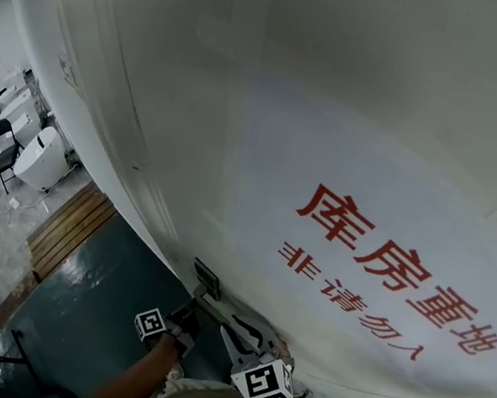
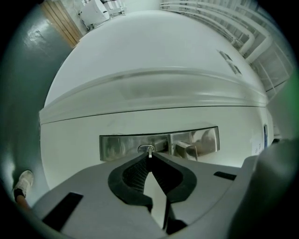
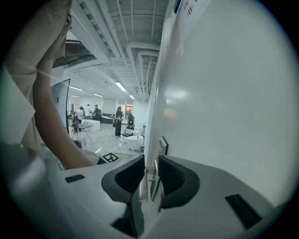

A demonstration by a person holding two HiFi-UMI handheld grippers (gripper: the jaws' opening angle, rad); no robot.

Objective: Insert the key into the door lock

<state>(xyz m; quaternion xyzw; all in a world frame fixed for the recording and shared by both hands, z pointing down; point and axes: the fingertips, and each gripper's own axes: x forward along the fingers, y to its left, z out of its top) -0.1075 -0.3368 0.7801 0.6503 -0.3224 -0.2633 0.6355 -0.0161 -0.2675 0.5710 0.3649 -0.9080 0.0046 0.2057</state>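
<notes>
Left gripper [image 2: 149,158] is clenched tight on the key [image 2: 149,152]. Only a sliver of metal shows past the closed tips, and it meets the keyhole [image 2: 146,149] in the steel lock plate [image 2: 117,145]. I can't tell how deep it sits. The plate lies close to the edge of the white door [image 1: 340,114], below the red lettering [image 1: 389,266]. The right gripper [image 3: 150,163] comes along the door face, its jaws grasping the lever handle [image 3: 144,186], just beside the keyhole.
</notes>
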